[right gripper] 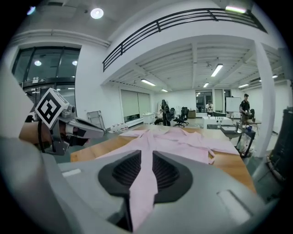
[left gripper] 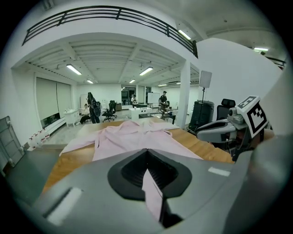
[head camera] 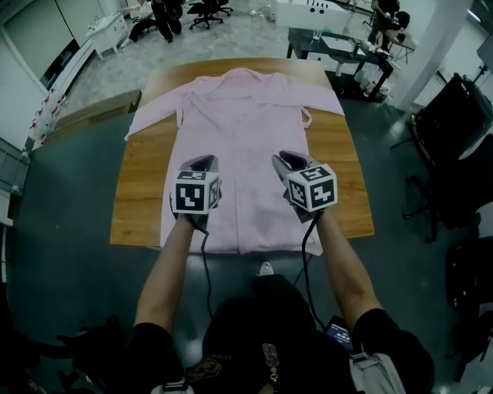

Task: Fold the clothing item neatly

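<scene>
A pale pink garment (head camera: 246, 115) lies spread face up on the wooden table (head camera: 142, 192), sleeves out to both sides, collar at the far end. My left gripper (head camera: 202, 163) hovers over its near left part, shut on a fold of the pink cloth (left gripper: 152, 192) that runs up between its pads. My right gripper (head camera: 290, 159) is over the near right part, shut on another strip of the same cloth (right gripper: 143, 183). Both grippers are level with each other, above the table. The garment's near hem reaches the table's front edge.
Dark office chairs (head camera: 454, 138) stand on the right of the table. A white bench (head camera: 316, 15) and a cluttered desk (head camera: 362, 46) are behind it, with people farther back. A flat brown board (head camera: 92, 111) lies by the table's far left corner. Grey floor surrounds the table.
</scene>
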